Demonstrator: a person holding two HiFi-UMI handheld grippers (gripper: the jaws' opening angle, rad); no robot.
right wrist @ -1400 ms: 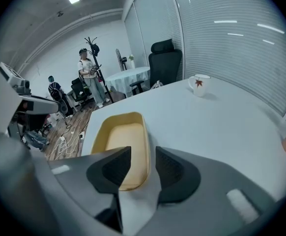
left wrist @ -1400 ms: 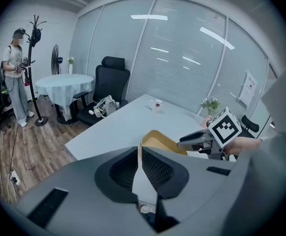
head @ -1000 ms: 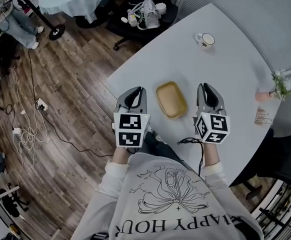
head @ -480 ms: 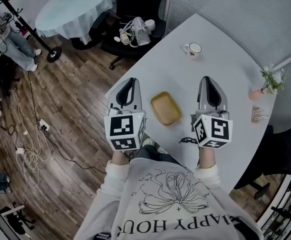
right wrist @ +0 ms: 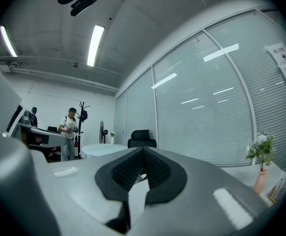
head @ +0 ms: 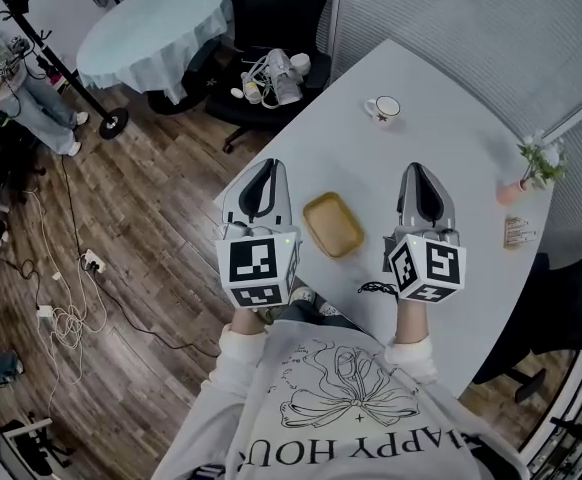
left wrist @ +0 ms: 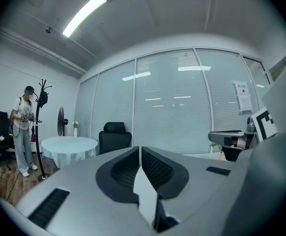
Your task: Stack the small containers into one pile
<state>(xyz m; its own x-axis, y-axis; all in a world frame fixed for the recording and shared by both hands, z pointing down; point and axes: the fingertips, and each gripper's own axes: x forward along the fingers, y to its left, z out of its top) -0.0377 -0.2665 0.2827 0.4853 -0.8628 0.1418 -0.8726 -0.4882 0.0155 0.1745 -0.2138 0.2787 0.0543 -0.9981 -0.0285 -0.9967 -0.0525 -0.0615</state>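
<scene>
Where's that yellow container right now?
In the head view the container lies on the table, between the left gripper and the right gripper.

Below me the table looks smooth and matt, the container dull plastic, the floor grained wood.

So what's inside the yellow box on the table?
Nothing: the yellow box looks empty, just its bare floor. From above you can't tell if it's one box or a nested pile, and the table right under it is covered.
</scene>
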